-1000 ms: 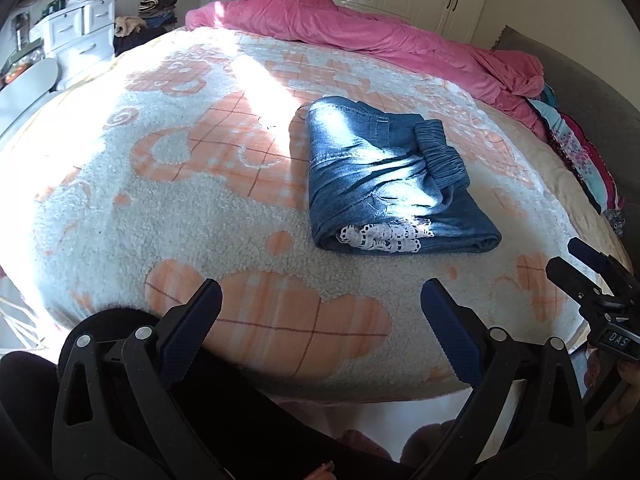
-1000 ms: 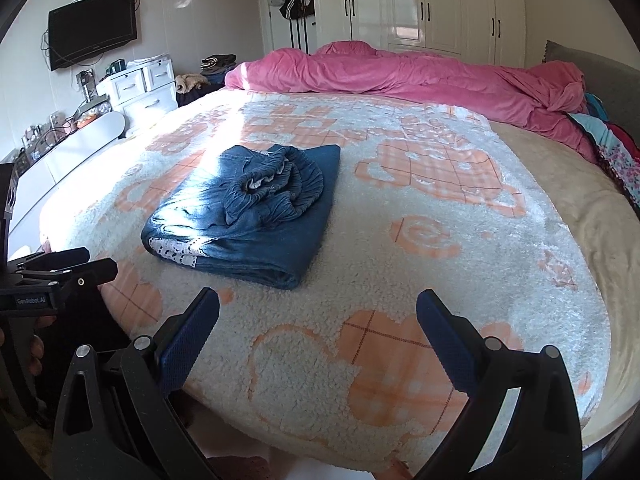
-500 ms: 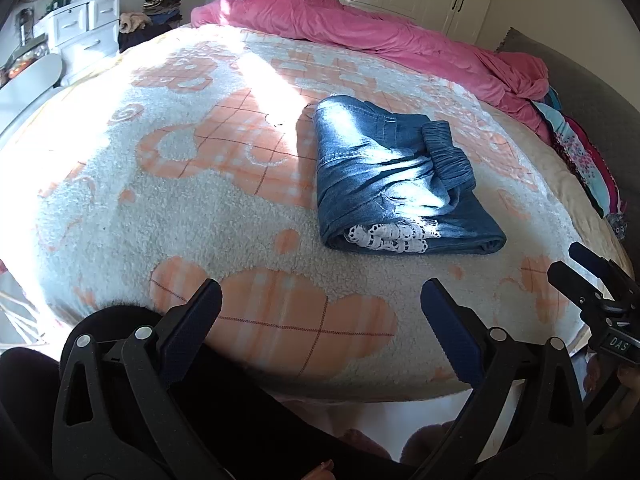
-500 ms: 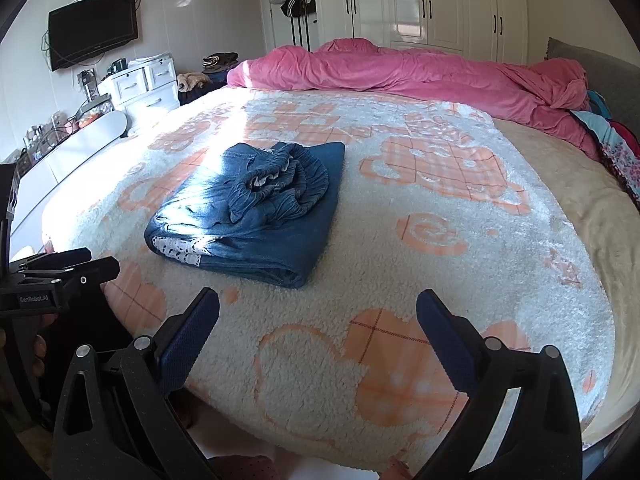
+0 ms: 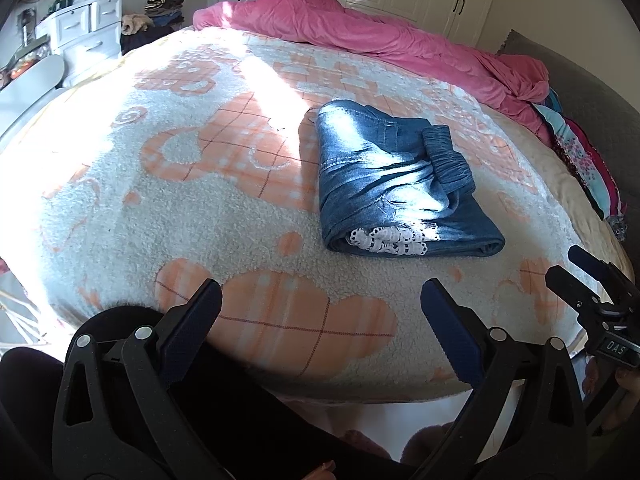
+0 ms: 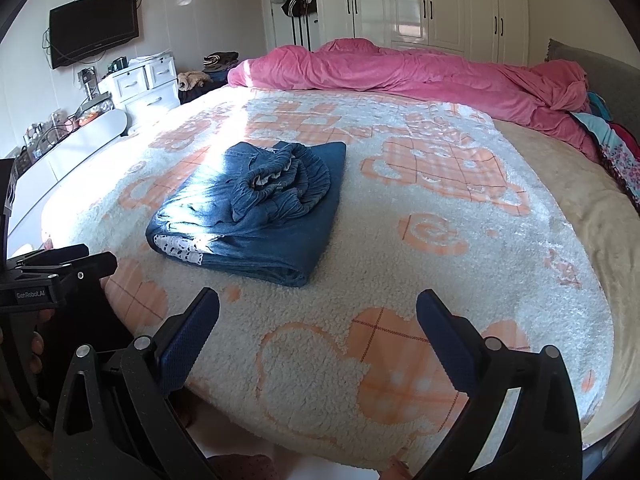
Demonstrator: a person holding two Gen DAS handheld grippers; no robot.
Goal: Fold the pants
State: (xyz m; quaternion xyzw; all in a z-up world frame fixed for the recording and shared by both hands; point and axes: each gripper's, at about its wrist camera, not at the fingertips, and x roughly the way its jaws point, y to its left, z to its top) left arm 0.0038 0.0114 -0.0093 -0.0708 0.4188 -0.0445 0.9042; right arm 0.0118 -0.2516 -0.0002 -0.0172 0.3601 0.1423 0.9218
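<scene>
Pants (image 5: 396,184) folded on bed, beyond both gaping claws

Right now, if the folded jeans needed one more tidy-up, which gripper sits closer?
Probably the right gripper: the jeans lie just ahead of it, while from the left gripper they sit farther off.

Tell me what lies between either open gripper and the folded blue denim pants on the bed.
Nothing visible does. Between the left gripper and the folded blue denim pants there is only bare white-and-peach fleece blanket. The same holds for the right gripper in its own view. Both are open and apart from the pants.
</scene>
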